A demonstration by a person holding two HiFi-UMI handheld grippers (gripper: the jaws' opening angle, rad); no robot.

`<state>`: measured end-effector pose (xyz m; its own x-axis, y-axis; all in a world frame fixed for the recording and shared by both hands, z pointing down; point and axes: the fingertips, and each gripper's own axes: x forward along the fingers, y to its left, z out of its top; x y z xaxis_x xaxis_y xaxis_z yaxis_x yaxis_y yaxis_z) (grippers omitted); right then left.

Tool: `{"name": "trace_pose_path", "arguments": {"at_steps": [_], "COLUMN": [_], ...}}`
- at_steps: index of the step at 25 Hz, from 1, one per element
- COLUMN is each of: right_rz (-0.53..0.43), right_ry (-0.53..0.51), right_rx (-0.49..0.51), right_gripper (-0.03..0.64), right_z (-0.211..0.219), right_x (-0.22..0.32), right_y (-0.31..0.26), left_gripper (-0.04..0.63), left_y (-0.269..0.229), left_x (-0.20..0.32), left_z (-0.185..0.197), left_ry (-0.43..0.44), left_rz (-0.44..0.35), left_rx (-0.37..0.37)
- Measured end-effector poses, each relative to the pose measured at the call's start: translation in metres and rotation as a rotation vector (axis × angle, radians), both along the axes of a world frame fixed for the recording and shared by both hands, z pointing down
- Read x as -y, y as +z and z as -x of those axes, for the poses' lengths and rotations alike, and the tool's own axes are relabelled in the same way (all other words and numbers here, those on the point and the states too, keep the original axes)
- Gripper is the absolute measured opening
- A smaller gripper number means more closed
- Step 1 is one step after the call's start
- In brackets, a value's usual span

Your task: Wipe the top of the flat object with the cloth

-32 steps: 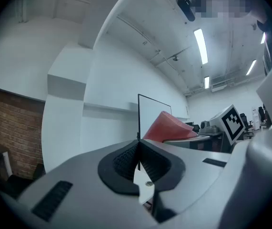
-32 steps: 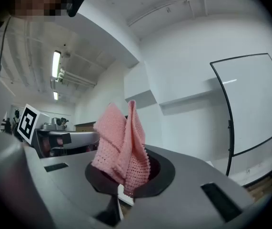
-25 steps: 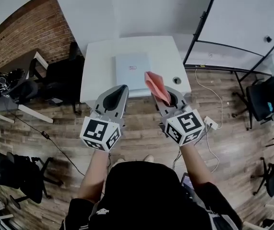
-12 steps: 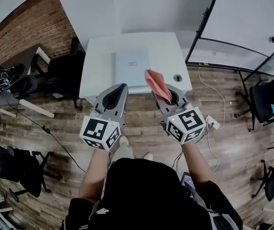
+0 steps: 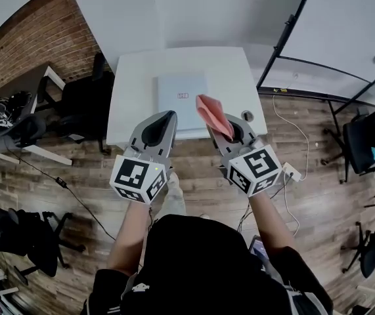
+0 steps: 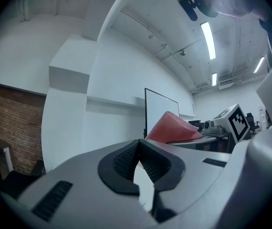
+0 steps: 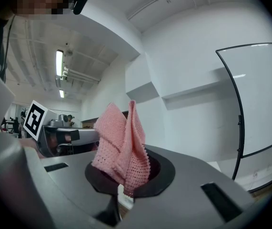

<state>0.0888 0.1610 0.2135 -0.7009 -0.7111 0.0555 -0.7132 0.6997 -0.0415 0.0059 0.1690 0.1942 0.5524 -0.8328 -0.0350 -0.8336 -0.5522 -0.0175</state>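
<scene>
A flat pale-grey laptop-like object (image 5: 182,99) lies closed on the white table (image 5: 132,104), near its front edge. My right gripper (image 5: 230,131) is shut on a pink knitted cloth (image 5: 213,115), which sticks up from its jaws over the table's front edge; the right gripper view shows the cloth (image 7: 121,149) pinched between the pads. My left gripper (image 5: 160,125) is shut and empty, level with the right one, just short of the table's front edge. From the left gripper view, the cloth (image 6: 173,129) shows to the right.
A small round grommet (image 5: 247,116) sits at the table's front right corner. Black office chairs (image 5: 82,104) stand left of the table, a whiteboard frame (image 5: 286,35) to its right. A power strip and cable (image 5: 289,169) lie on the wooden floor.
Both grippers and the person have moved forward towards the table; the cloth now reaches over the table's front edge beside the flat object. Both grips are unchanged.
</scene>
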Motion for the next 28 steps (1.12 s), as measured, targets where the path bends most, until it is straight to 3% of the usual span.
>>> {"name": "trace_pose_path", "arguments": {"at_steps": [16,28], "right_rz": [0.035,0.073], "right_ry": [0.033,0.106], "right_rx": [-0.016,-0.035], "right_gripper": [0.048,0.048], "right_z": [0.071,0.103], "right_x": [0.182,0.261], "right_y": [-0.01,0.006], "left_gripper": [0.011,0.011], "left_y": [-0.005,0.015], "left_x": [0.183,0.266], "left_z": [0.065,0.095], "left_ry": [0.048,0.135], "left_rz": [0.04,0.087], "left_rx": [-0.027,-0.048]}}
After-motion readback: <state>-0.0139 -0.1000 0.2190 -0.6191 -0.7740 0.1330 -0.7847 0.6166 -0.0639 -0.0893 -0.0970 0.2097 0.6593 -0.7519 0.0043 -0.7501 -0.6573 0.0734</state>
